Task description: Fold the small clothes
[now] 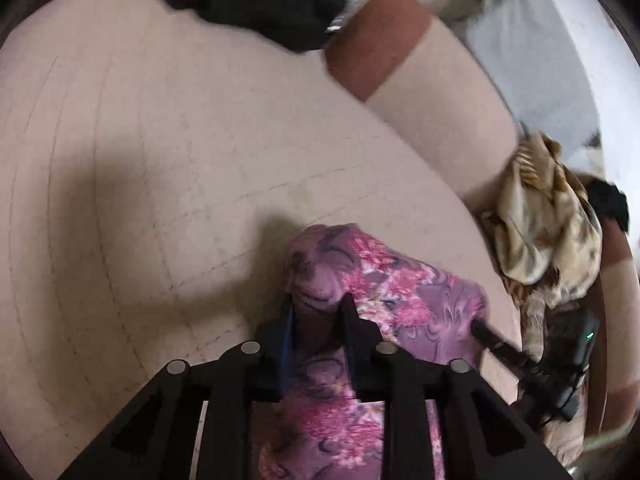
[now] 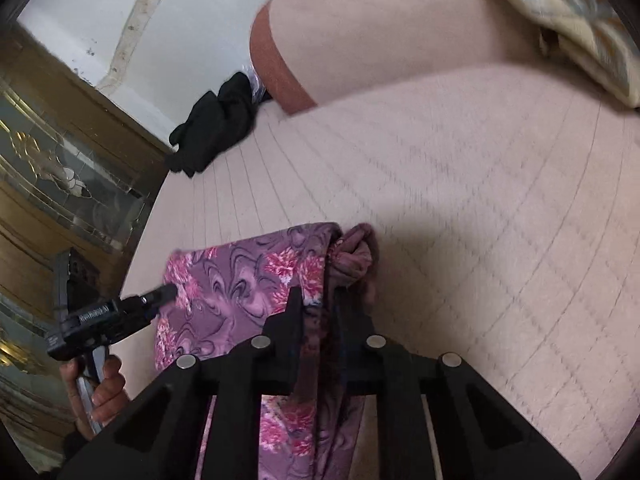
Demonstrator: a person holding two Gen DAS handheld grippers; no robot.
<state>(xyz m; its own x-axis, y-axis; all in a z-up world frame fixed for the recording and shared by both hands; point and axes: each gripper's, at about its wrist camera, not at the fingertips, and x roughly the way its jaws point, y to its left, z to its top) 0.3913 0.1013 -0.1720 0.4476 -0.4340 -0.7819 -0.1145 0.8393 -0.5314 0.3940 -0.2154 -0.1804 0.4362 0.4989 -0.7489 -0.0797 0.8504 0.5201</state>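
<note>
A purple garment with pink flowers (image 1: 384, 280) hangs stretched between my two grippers above the pale pink quilted surface (image 1: 140, 152). My left gripper (image 1: 316, 304) is shut on one bunched corner of it. My right gripper (image 2: 316, 296) is shut on the other bunched edge of the garment (image 2: 248, 268). The right gripper also shows in the left wrist view (image 1: 500, 344), at the garment's far corner. The left gripper shows in the right wrist view (image 2: 164, 294), held by a hand (image 2: 104, 384).
A black garment (image 1: 256, 0) lies at the far end of the surface, also in the right wrist view (image 2: 212, 128). A beige patterned cloth (image 1: 544, 216) is heaped at the right edge. A brown-banded cushion (image 1: 376, 40) lies behind. A wooden glass-panelled cabinet (image 2: 60, 176) stands beside.
</note>
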